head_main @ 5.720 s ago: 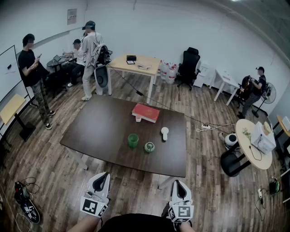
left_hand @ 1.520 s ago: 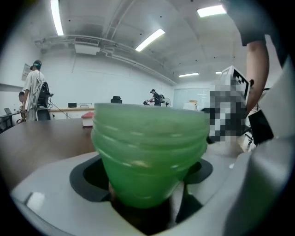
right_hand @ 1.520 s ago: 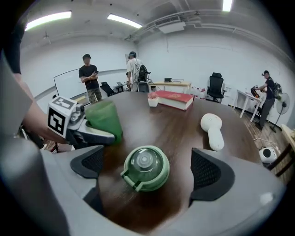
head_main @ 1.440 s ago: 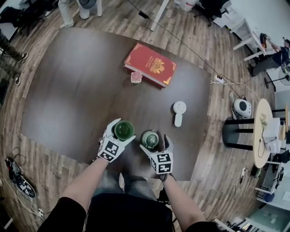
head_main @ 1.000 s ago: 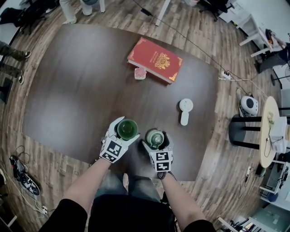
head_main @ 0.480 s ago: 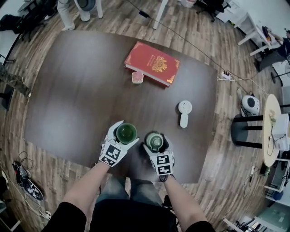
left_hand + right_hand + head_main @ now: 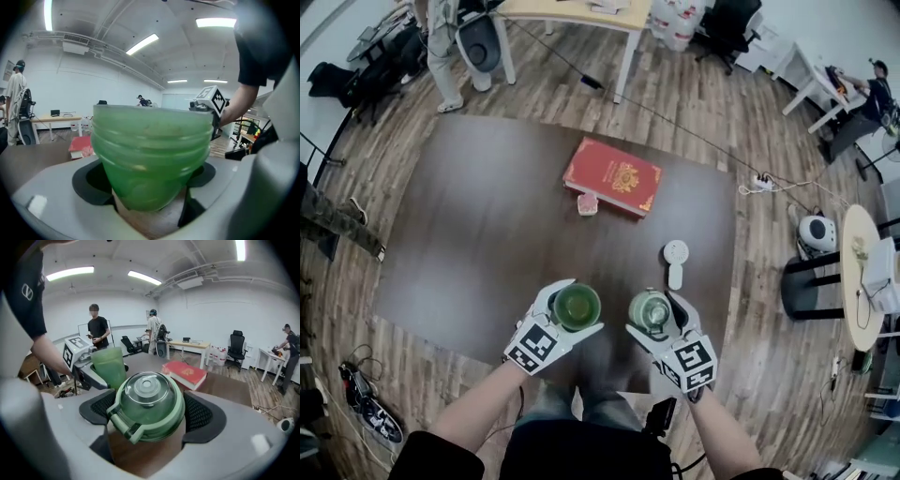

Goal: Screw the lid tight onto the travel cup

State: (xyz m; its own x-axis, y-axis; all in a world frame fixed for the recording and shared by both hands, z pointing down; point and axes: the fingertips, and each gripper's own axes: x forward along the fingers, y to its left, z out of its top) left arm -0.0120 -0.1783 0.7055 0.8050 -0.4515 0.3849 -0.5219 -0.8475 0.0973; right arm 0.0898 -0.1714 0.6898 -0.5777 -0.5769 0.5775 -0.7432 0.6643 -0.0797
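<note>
Claw pads on your left claw (image 7: pixel 574 309) are clamped against the green travel cup (image 7: pixel 151 154), which stands upright between them, mouth open and threads bare. Your right claw (image 7: pixel 656 314) is clenched on the lid (image 7: pixel 147 406), dome side up, hinge tab turned back toward the claw's base. The lid sits just to the right of the left claw, beside the cup and not touching it. Whether either part is lifted off the table (image 7: pixel 487 234) cannot be told.

Step in hand, by my reading: both parts gripped, mating not yet begun. The next move calls for carrying the lid over the cup's mouth, seating it level on the threads, then turning it while the left claw holds the cup against rotation.

Your forearms reach forward, close together, converging slightly. Beyond the claws lies a red book (image 7: pixel 612 176).
</note>
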